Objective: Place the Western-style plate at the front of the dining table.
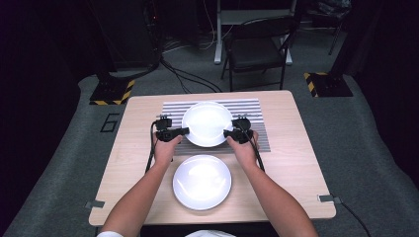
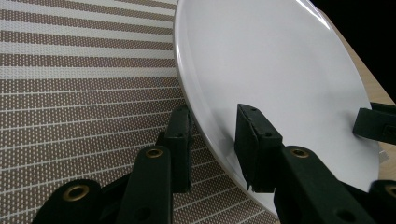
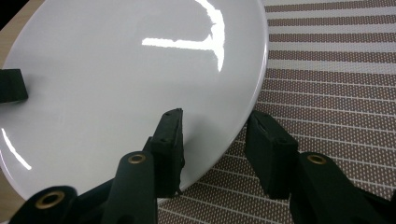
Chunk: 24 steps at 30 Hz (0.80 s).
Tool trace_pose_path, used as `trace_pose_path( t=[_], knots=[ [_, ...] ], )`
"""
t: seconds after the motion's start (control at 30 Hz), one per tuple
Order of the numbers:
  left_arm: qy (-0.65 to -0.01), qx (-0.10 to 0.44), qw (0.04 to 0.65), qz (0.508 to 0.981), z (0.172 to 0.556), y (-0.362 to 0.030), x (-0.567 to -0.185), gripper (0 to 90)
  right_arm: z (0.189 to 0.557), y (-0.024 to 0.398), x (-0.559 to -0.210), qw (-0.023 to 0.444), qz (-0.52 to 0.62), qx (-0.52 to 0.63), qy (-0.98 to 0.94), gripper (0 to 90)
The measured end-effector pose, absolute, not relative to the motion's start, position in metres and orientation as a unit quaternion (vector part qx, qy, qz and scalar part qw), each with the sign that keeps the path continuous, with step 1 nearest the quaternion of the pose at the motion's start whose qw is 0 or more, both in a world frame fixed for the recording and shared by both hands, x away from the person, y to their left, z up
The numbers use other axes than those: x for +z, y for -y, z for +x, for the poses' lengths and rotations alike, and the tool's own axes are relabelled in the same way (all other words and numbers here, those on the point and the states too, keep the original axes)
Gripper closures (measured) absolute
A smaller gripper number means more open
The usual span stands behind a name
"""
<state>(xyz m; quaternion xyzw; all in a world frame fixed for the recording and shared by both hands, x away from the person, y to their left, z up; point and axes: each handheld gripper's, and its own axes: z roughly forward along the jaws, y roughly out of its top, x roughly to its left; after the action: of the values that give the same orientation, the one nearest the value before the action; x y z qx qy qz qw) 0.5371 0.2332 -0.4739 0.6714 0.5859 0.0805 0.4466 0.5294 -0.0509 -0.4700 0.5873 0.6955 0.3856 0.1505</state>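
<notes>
Left tongs (image 1: 184, 131) clamped on the left rim of an empty white plate (image 1: 207, 121) over the striped placemat (image 1: 252, 108), right tongs (image 1: 228, 133) clamped on its right rim, second empty white plate (image 1: 201, 181) on the wooden surface (image 1: 291, 163) nearer the person

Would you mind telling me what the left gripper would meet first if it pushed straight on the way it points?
Apart from the white plate whose rim it already clamps, probably the right gripper on the opposite rim; depth is hard to judge.
</notes>
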Motion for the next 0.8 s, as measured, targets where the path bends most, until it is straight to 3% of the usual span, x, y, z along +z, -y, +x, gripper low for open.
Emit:
trace_pose_path(
  t=[0.8],
  knots=[
    [-0.600,0.084,0.439,0.664,0.549,-0.229,-0.489,66.5,0.538,0.048,-0.481,0.158,0.590,0.372,-0.699,57.1]
  ],
)
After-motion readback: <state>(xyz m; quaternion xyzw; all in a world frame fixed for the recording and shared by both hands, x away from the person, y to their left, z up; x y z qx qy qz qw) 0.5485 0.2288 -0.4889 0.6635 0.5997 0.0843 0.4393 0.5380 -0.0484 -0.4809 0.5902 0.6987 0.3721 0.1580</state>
